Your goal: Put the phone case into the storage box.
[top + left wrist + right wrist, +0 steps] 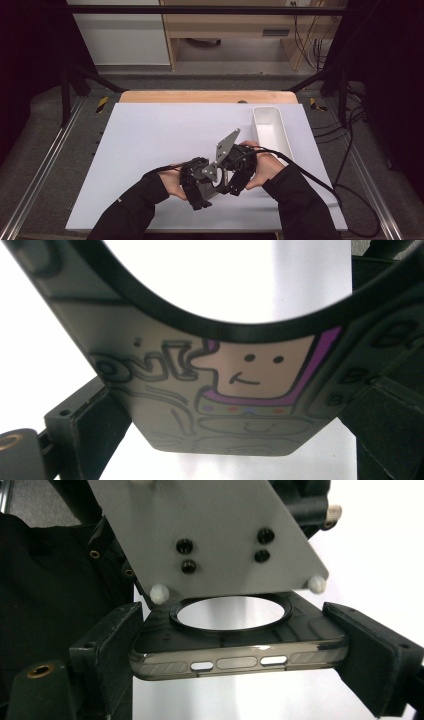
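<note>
Translucent smoky plastic, a phone case [235, 650] with a cartoon print, hangs above the near middle of the white table [150, 145]. You clamp it from both ends: left gripper [196, 187] and right gripper [235, 175] each closed on its edges. Nothing yet sits in the white bin [272, 131]; placing it there looks like what remains.

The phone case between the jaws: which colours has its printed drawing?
The phone case is grey, with a peach smiling face bordered in purple; the left gripper view shows it best.
</note>
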`<state>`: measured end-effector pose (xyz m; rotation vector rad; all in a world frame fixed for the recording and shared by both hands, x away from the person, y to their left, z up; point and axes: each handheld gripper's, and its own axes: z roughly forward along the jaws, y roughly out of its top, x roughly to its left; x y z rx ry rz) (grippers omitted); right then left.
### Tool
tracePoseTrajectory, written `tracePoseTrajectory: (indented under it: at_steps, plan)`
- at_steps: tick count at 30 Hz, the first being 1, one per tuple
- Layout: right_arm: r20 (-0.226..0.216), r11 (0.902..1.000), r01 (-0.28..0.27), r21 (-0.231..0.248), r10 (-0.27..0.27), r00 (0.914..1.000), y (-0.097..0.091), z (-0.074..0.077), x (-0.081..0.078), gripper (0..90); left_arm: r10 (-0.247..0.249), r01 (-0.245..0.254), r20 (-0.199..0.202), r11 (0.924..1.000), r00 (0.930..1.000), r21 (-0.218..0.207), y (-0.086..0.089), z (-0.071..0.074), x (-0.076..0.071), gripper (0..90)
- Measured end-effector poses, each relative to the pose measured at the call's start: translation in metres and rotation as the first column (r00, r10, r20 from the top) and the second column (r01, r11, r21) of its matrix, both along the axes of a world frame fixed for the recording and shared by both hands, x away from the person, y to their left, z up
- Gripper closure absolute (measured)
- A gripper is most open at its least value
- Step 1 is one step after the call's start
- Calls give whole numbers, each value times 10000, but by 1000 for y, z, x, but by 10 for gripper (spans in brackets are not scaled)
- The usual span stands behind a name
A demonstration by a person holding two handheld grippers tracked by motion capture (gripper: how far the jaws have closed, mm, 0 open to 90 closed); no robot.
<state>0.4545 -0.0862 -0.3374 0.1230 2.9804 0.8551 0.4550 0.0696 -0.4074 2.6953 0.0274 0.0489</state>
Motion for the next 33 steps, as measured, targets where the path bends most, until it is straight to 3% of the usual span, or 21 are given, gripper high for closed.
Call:
tracePoseTrajectory:
  at_steps: [8, 20, 28, 29, 33]
  plan:
    - [-20, 9999, -157, -32, 157, 9999, 3, 0, -1, 129, -46, 46, 51, 9999, 10000, 98, 0, 0, 0, 108]
    - [69, 9999, -131, 31, 130, 9999, 3, -2, -1, 124, -119, 117, 198, 9999, 9997, 112, 2, 0, 1, 117]
    - [179, 9992, -155, 360, 148, 9997, 0, 0, -4, 71, 18, -10, 200, 9991, 9998, -426, 6, 2, -1, 117]
    - [208, 9991, -124, 396, 116, 9997, 0, 0, -4, 54, 75, -61, 206, 9977, 9998, -682, 9, 4, -1, 117]
    - [339, 9963, 42, 857, -71, 9994, -6, 4, -6, 18, 152, -125, 258, 9949, 9996, -1001, 15, 8, -1, 116]
